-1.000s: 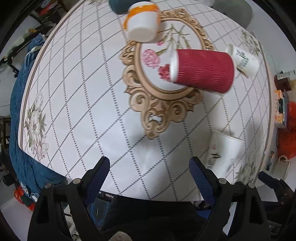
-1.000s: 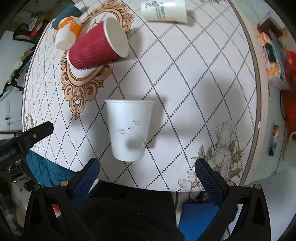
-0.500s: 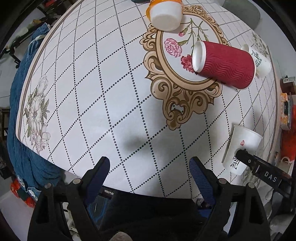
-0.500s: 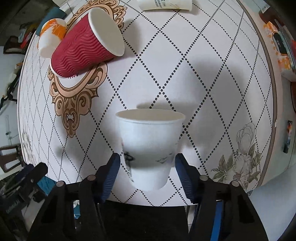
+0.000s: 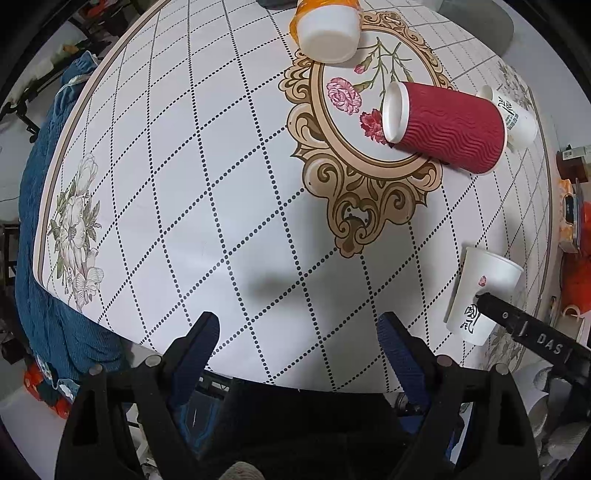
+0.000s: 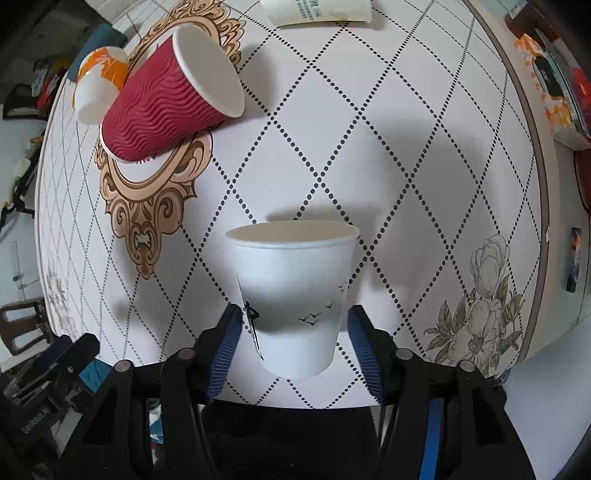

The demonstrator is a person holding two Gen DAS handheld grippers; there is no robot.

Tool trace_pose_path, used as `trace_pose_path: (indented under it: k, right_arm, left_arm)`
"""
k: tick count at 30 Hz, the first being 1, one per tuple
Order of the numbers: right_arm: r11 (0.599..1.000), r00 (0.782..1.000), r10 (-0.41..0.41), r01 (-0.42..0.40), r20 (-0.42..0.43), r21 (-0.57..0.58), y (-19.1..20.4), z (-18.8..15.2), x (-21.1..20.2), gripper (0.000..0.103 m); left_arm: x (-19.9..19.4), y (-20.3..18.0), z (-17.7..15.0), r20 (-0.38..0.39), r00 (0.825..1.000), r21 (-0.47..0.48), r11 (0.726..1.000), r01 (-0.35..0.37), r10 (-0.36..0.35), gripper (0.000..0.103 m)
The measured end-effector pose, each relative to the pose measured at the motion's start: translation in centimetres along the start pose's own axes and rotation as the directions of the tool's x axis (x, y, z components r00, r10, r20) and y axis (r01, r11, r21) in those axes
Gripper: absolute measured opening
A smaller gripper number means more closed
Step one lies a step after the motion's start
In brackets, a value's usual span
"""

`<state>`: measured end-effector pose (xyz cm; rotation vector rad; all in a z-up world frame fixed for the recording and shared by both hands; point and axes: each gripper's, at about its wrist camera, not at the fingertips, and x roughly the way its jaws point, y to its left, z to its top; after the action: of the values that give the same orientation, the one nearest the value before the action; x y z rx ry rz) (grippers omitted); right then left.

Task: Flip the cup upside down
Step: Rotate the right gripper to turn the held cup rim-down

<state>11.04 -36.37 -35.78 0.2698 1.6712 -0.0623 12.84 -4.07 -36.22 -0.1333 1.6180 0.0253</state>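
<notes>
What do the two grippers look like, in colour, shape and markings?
Both the left gripper and the right gripper have black frames with silver bolts and two dark blue ribbed fingers. In the left wrist view, the right gripper's black bar shows white letters "DAS".

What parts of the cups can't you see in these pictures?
- White paper cup: inside hidden by its own wall, right wrist view.
- Same cup's lower side, left wrist view: covered by right gripper.
- Orange-and-white cup: top cut off by frame edge.
- Printed white cup: half hidden behind red ribbed cup.
</notes>
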Motion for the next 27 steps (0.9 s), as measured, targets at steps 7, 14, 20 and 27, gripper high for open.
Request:
trace_pose_path:
  k: [7, 14, 20, 27]
  right_arm:
    - [0.98, 0.997, -0.064, 0.07, 0.04, -0.188, 1.8, -1.0, -4.2, 0.088]
    - [0.347, 0.868, -0.289, 0.487, 0.403, -0.802, 8.7, -6.8, -7.2, 0.095]
    - [-0.567, 0.69, -0.268, 0.45, 0.672, -0.689, 8.1, -13.2, -1.4, 0.095]
    - [-0.983, 0.667, -0.083, 0.066, 0.74, -0.17, 1.9, -16.1, 4.0, 0.095]
  left_arm:
    - [-0.6, -0.2, 0.2, 0.023, 1.0, 0.003, 1.0, -0.002, 0.002, 0.087]
    - [0.2, -0.6, 0.3, 0.029, 0.999, 0.013, 1.0, -0.023, 0.023, 0.099]
    - [1.7, -1.3, -0.3, 0.022, 0.999, 0.016, 0.999, -0.03, 0.03, 0.099]
    - [3.7, -1.2, -0.9, 0.007, 0.999, -0.007, 0.999, -0.041, 0.041, 0.099]
